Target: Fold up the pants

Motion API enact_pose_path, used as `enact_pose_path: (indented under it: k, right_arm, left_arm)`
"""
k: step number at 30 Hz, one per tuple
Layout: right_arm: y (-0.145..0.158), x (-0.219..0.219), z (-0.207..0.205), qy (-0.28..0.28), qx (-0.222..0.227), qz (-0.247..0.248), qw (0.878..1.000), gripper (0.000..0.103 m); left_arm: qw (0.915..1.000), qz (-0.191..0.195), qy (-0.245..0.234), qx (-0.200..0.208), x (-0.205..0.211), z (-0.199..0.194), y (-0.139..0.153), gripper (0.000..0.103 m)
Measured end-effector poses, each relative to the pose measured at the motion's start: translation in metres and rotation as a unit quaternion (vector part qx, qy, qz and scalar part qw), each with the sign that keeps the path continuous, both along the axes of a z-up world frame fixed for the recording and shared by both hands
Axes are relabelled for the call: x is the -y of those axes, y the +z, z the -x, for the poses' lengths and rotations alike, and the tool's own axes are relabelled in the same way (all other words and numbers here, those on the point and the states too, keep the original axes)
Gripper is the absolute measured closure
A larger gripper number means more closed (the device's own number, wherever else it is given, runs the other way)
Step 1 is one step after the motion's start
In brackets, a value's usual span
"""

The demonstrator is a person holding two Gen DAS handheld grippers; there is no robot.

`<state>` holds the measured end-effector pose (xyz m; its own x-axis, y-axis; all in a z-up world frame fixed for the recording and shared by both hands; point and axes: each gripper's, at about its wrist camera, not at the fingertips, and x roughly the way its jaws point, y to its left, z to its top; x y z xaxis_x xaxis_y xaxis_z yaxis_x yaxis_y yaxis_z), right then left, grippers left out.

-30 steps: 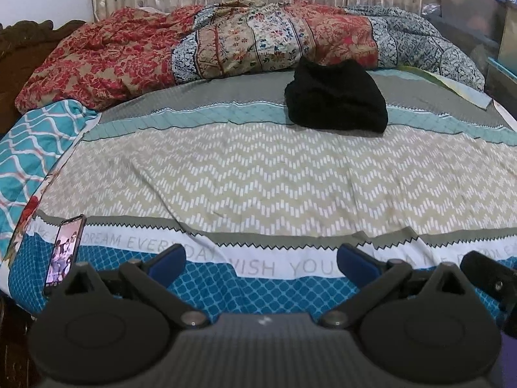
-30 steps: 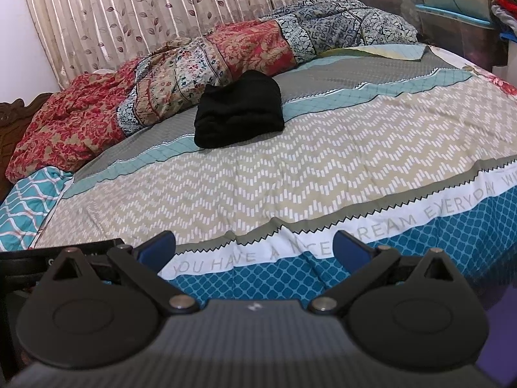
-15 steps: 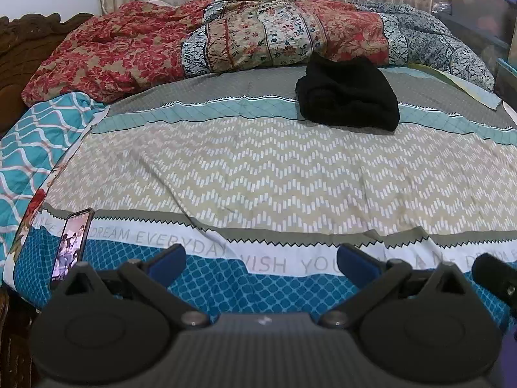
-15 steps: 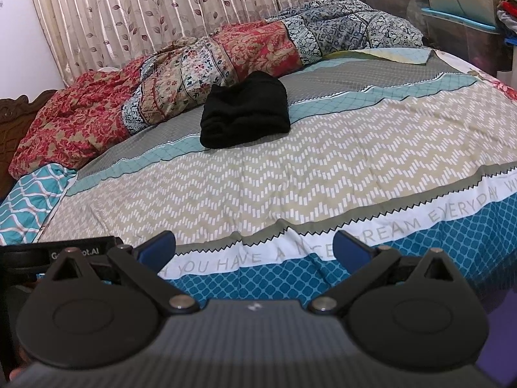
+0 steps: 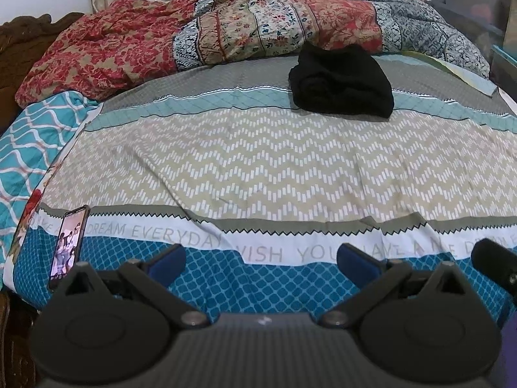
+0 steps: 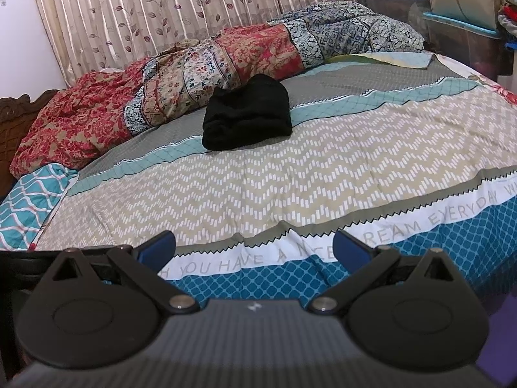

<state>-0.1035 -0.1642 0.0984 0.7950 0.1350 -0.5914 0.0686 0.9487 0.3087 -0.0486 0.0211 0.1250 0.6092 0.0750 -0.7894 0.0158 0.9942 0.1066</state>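
Pants (image 5: 342, 80) — black, soft, bundled — on patterned bedsheet (image 5: 258, 168), left gripper (image 5: 260, 262) and right gripper (image 6: 253, 249) fingers spread, empty

Soft, even indoor light falling; shadows staying faint; fisheye bending edges; corners vignetting dark; gripper bodies blurring slightly.

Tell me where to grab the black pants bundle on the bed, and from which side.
Probably the near-left edge of the black pants, coming in low across the bedspread from the foot of the bed. In the right wrist view that edge shows stacked fold layers a finger could slide under; the far side sits close to the bunched quilt. Left gripper and right gripper are open and empty.
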Motion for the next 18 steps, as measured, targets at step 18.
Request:
enact_pose_path:
  k: [18]
  right_arm:
    - [-0.001,0.002,0.002,0.0,-0.001,-0.003,1.0,0.0]
  left_arm:
    - [0.9994,-0.022,-0.017,-0.022,0.005,-0.001,-0.013,0.0]
